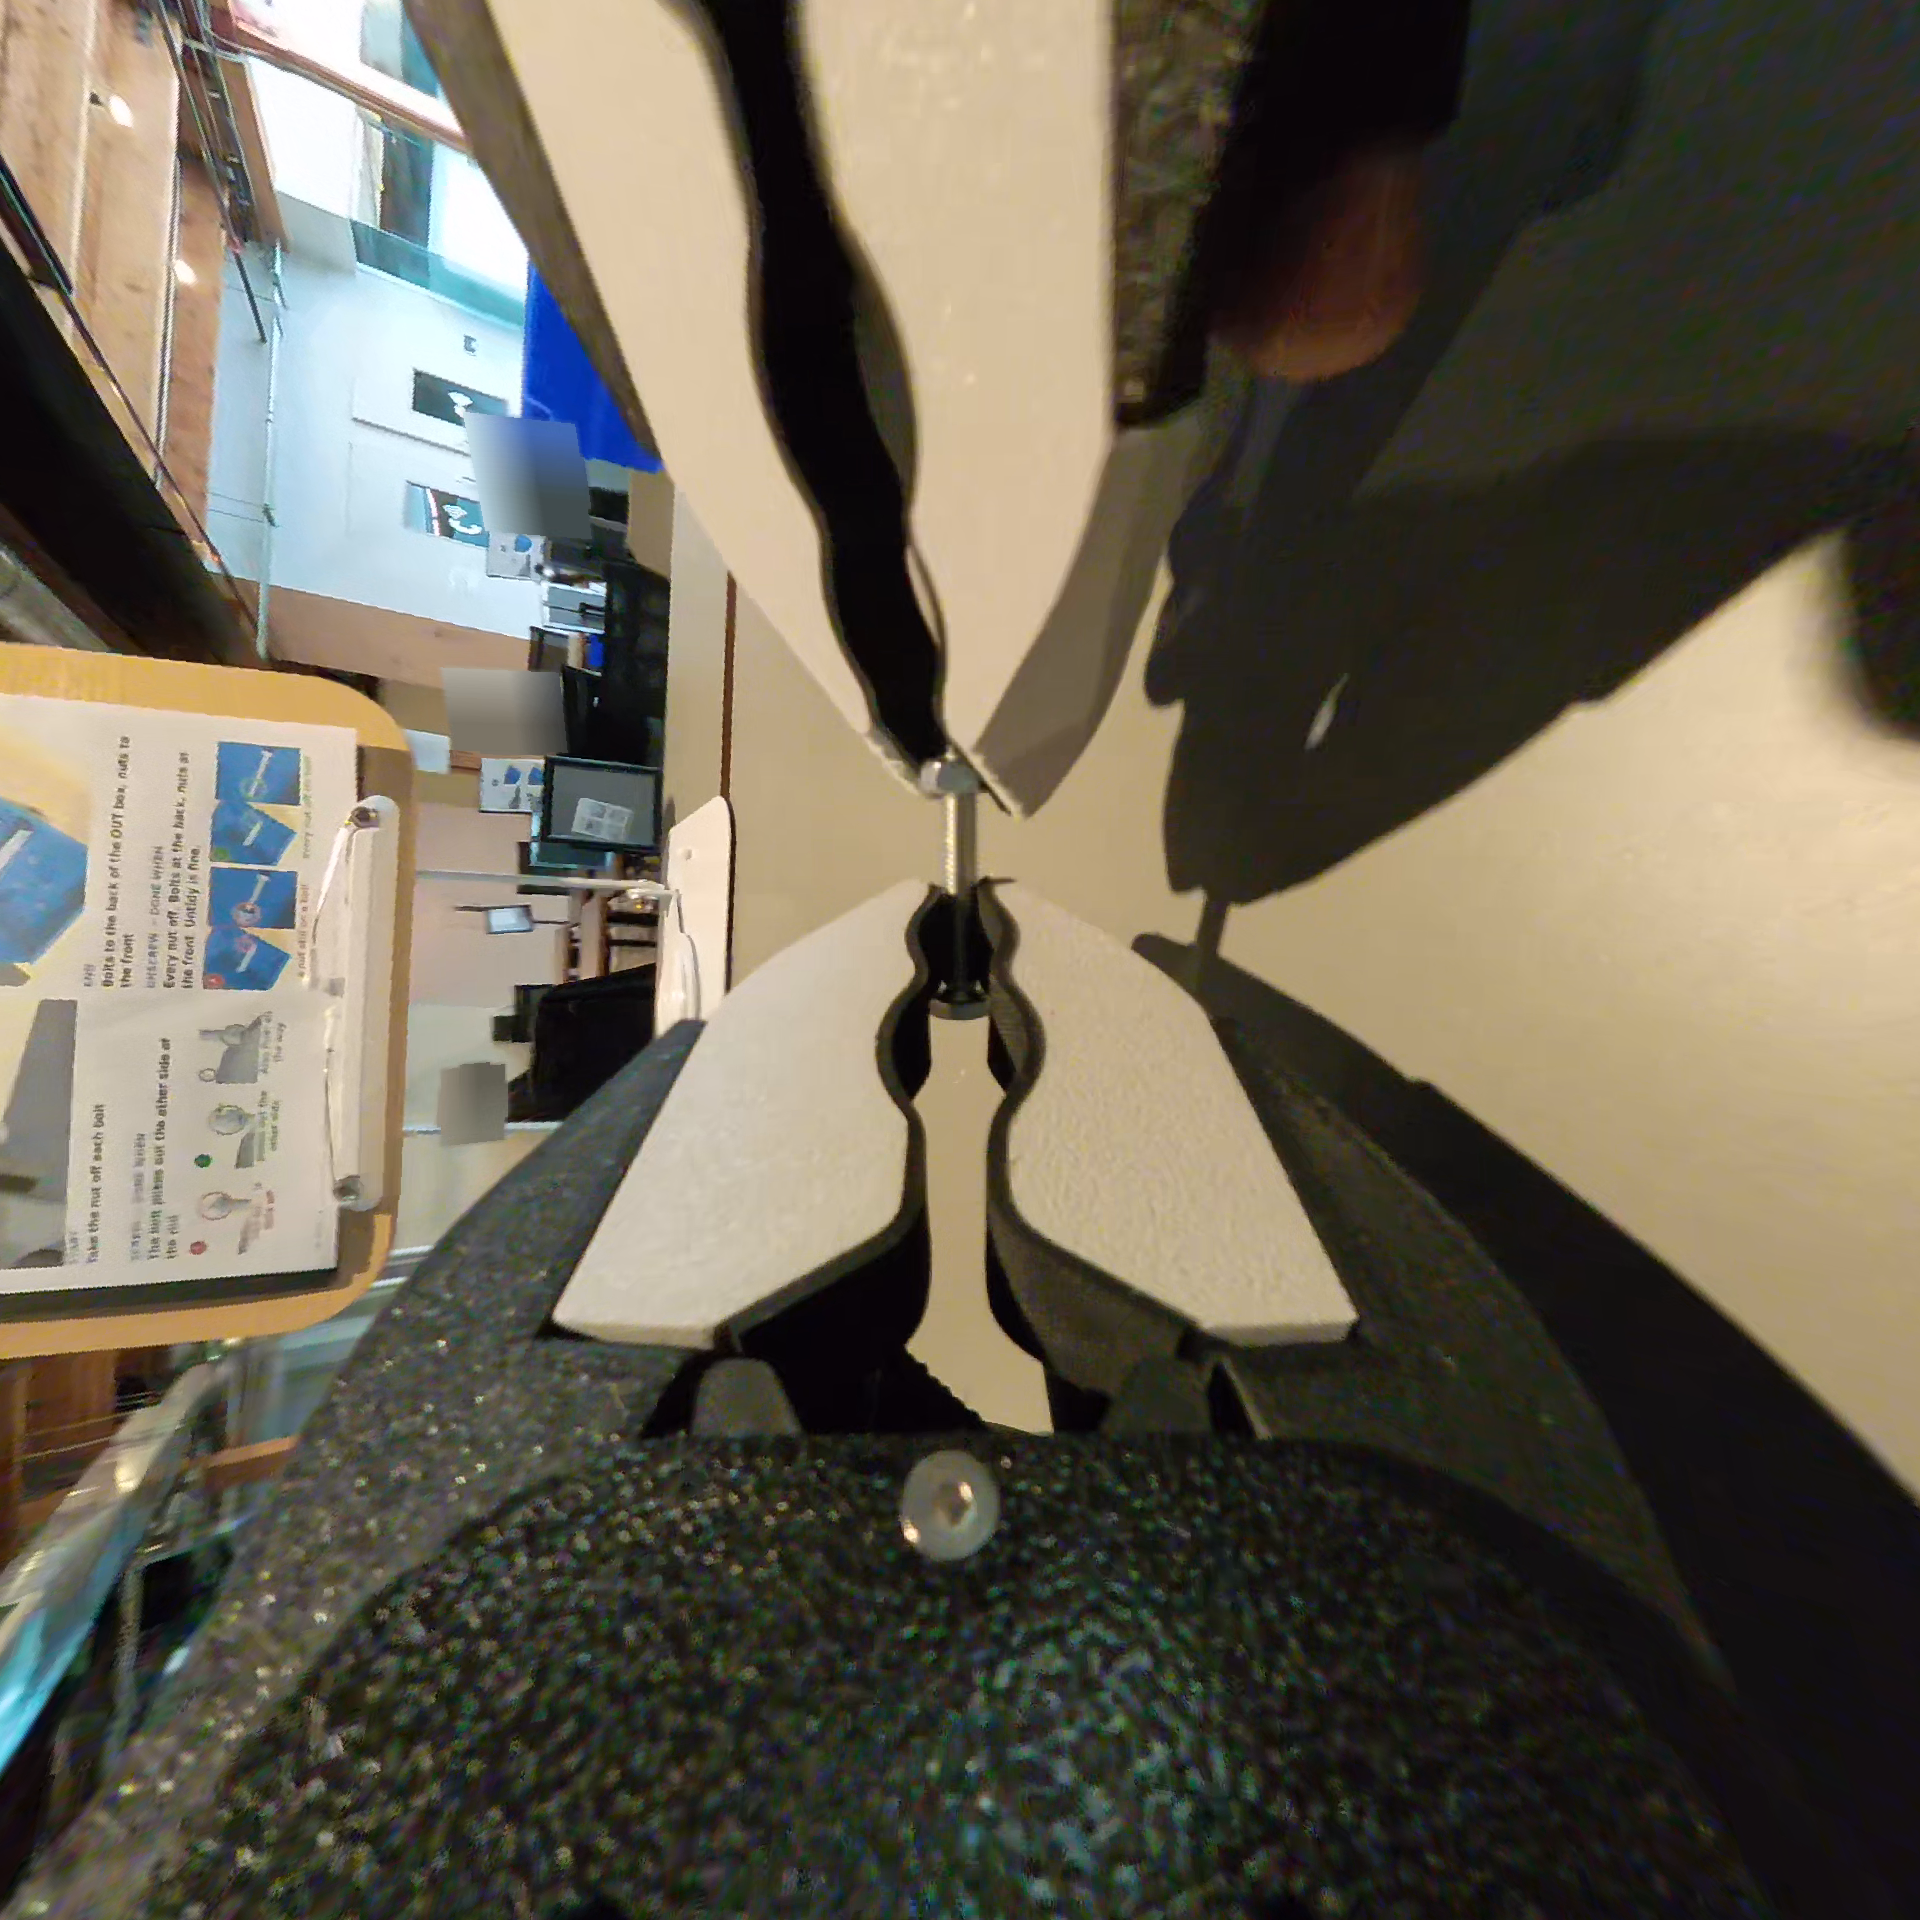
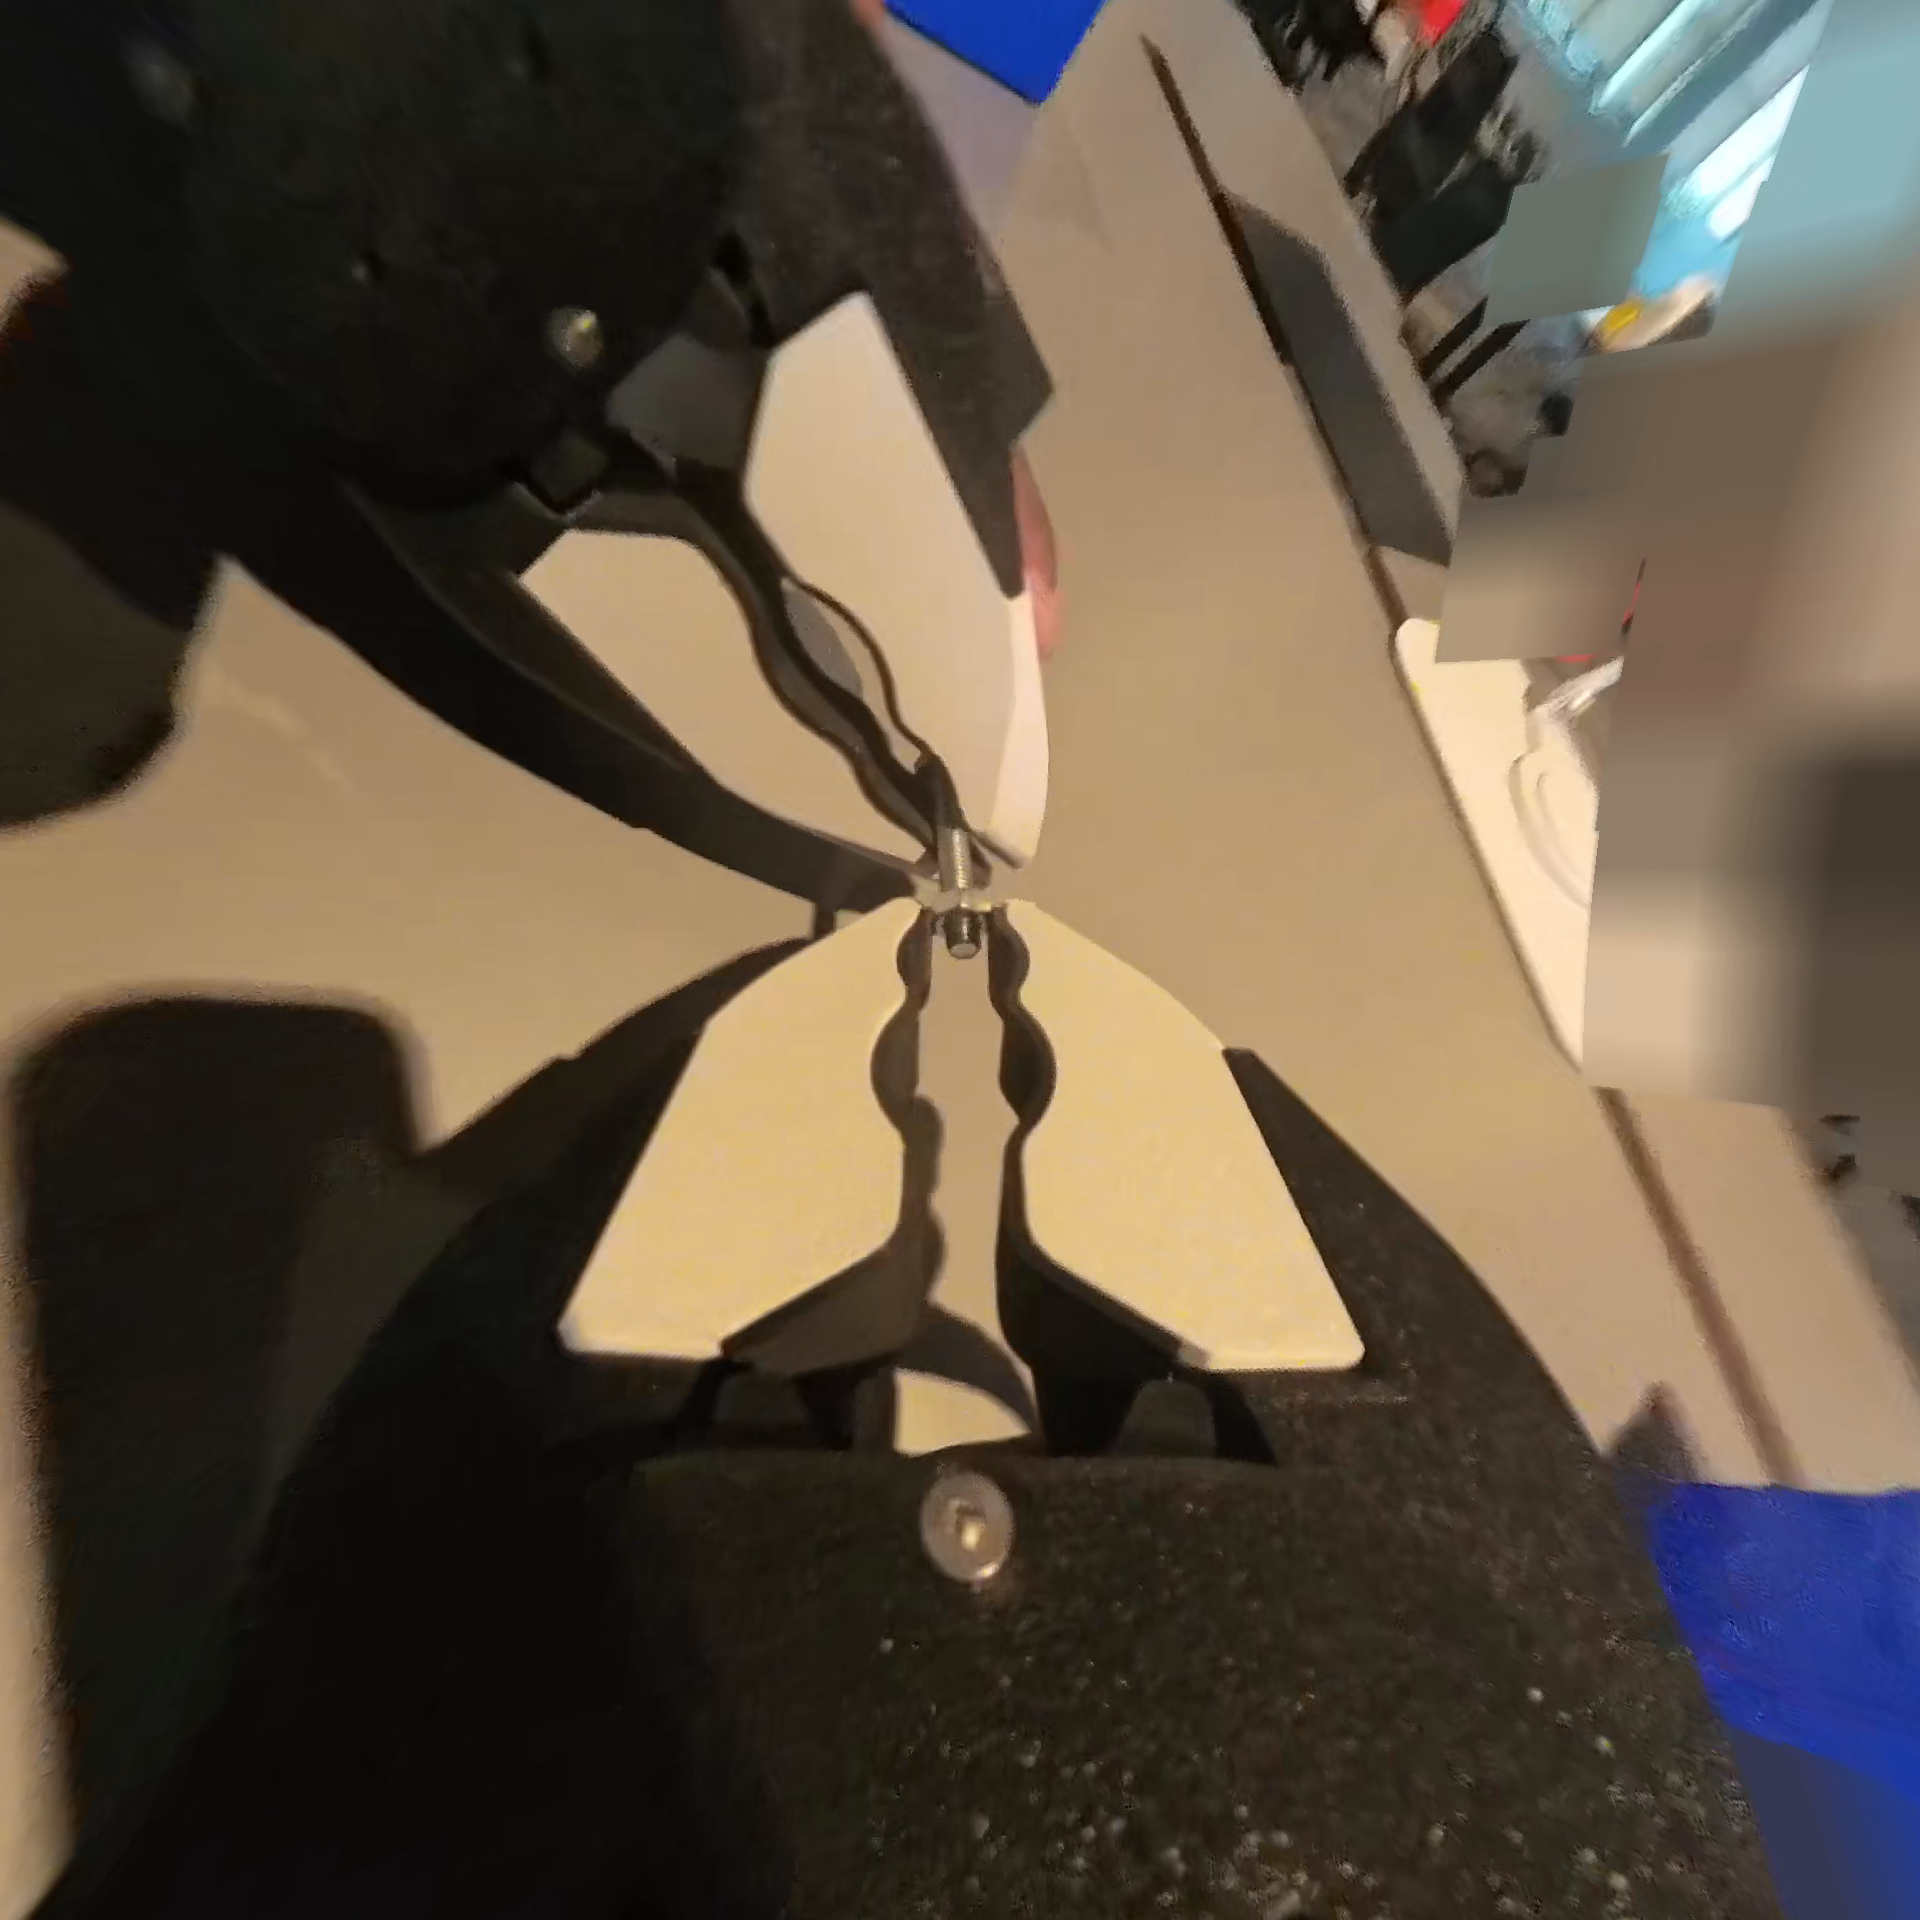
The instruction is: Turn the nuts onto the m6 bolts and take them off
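Left tool (image 1: 958, 935) clamps the bolt (image 1: 960, 844) near its head; right tool (image 2: 961, 914) clamps the nut (image 2: 961, 885) at its tips.

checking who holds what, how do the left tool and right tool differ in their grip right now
The left tool is shut on the bolt, while the right tool is shut on the nut. The left tool takes the bolt deeper, with the head back between its fingers; the right tool pinches the nut at its very tips. Both are shut and meet tip to tip along the bolt.
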